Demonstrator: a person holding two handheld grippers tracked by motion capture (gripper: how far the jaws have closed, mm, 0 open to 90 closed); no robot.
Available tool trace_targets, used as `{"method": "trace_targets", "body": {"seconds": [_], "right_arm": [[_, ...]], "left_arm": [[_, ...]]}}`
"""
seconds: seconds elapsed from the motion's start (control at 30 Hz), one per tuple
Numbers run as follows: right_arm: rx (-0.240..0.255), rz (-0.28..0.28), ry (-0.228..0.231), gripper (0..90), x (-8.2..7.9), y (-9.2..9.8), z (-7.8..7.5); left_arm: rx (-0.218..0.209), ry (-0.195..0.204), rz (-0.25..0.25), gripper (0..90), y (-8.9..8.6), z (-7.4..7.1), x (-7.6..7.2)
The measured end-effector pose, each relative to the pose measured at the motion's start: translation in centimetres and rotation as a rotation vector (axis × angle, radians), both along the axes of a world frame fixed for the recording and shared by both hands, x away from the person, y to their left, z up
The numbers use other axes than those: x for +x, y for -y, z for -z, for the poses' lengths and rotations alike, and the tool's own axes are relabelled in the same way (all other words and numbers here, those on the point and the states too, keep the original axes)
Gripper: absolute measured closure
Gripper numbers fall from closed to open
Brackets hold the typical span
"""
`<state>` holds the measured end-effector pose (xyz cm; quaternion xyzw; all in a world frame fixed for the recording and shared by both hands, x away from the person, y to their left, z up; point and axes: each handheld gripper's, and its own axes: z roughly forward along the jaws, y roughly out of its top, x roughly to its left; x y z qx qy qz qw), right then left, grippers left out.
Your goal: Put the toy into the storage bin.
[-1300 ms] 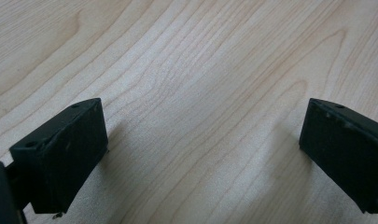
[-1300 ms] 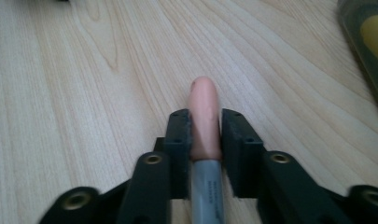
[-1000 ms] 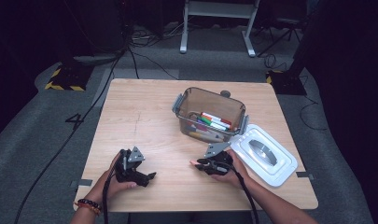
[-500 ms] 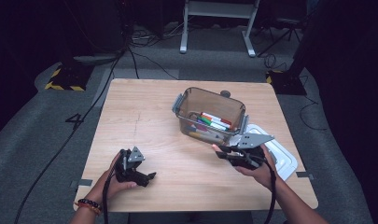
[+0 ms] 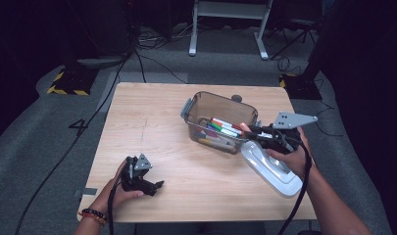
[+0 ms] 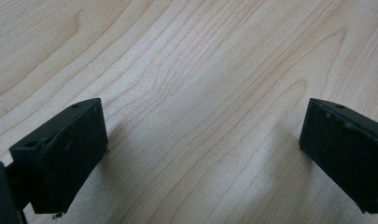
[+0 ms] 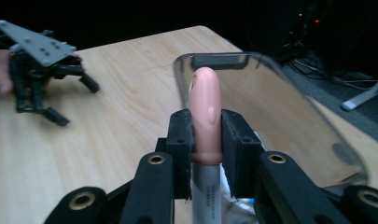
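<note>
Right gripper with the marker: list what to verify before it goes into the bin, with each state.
1. Grip: right gripper shut on the peach-capped marker: ok.
2. Marker above the clear bin rim: ok.
3. Bin mouth uncovered, white lid lying beside it: ok.
4. Room among the markers inside: cannot tell.
5. Left gripper open, resting on the table, away from the bin: ok.

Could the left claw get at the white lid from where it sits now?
Probably not directly. The left claw, open, rests near the table's front-left edge; the white lid lies across at the right, partly under the right hand and its marker-holding claw.
</note>
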<state>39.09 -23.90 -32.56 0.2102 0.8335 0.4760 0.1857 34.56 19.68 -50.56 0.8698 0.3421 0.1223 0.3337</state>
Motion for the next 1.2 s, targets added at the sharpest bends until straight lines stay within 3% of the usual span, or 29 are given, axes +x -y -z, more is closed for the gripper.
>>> {"method": "trace_targets", "body": {"seconds": [0.33,0.5,0.53,0.7,0.77,0.87,0.93,1.0,1.2], "right_arm": [[-0.047,0.013,0.01,74.6,5.6,-2.5,-2.1],[-0.079,0.004,0.0,74.6,7.5,-3.9,-2.1],[-0.103,-0.005,-0.007,74.6,8.2,-4.4,-2.0],[-0.135,-0.017,-0.053,74.6,10.0,-5.9,-1.0],[-0.173,-0.019,-0.088,74.6,11.1,-6.7,-0.2],[-0.192,-0.015,-0.129,74.6,12.1,-7.2,0.8],[-0.204,-0.017,-0.142,74.6,12.4,-7.4,1.1],[-0.263,-0.029,-0.183,74.6,13.1,-8.2,2.4],[-0.342,-0.072,-0.262,74.6,13.8,-9.6,4.2]], "left_arm": [[0.0,0.0,0.004,1.1,0.0,0.0,0.0],[0.0,-0.004,0.008,0.5,0.1,0.0,0.2],[0.003,-0.002,0.009,0.5,0.2,0.0,0.3],[0.003,-0.002,0.008,0.5,0.2,0.0,0.3],[0.003,-0.002,0.009,0.5,0.2,0.0,0.3],[0.003,-0.002,0.009,0.5,0.2,0.0,0.3],[0.003,-0.002,0.009,0.5,0.2,0.0,0.3],[0.003,-0.002,0.009,0.5,0.2,0.0,0.3],[0.005,0.0,0.012,0.5,0.2,0.0,0.3]]}}
